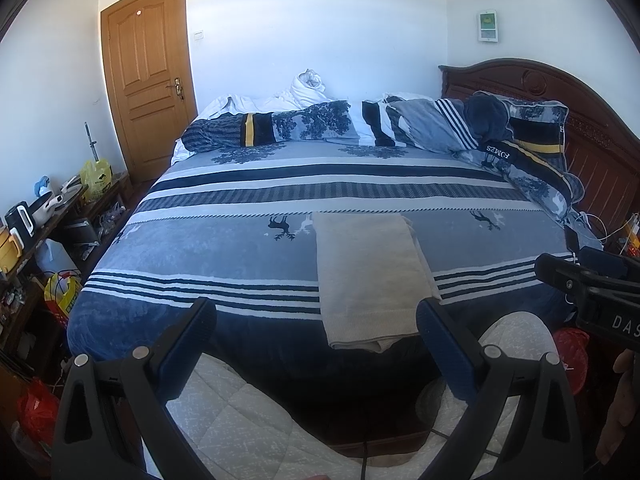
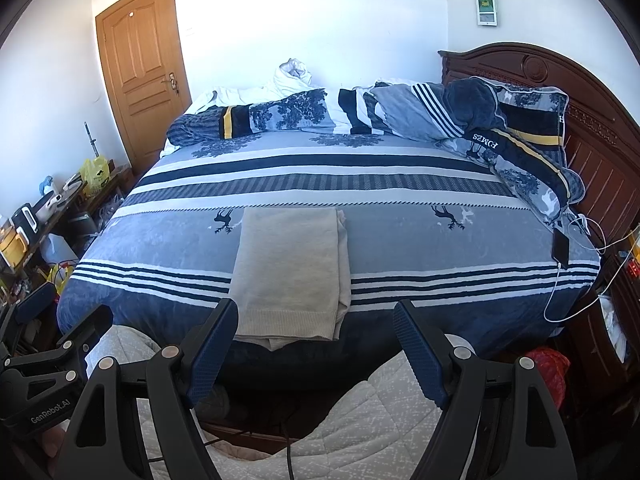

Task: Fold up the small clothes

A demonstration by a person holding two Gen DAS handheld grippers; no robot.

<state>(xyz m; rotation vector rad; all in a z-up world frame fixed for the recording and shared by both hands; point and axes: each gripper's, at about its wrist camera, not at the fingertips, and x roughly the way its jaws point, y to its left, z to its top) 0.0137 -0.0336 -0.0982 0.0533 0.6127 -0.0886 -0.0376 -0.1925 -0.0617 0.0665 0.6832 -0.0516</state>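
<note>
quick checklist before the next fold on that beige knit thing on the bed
1. Left gripper open and empty: ok.
2. Right gripper open and empty: ok.
3. Beige knitted garment lies flat on the blue striped bedspread, folded into a long rectangle: ok.
4. Edges lined up: not ok, a lower layer sticks out along its right side and at the near hem.
5. Near hem within reach: ok, it sits at the bed's near edge, just ahead of both grippers.
6. Black phone with white cable well apart from the garment: ok.
</note>
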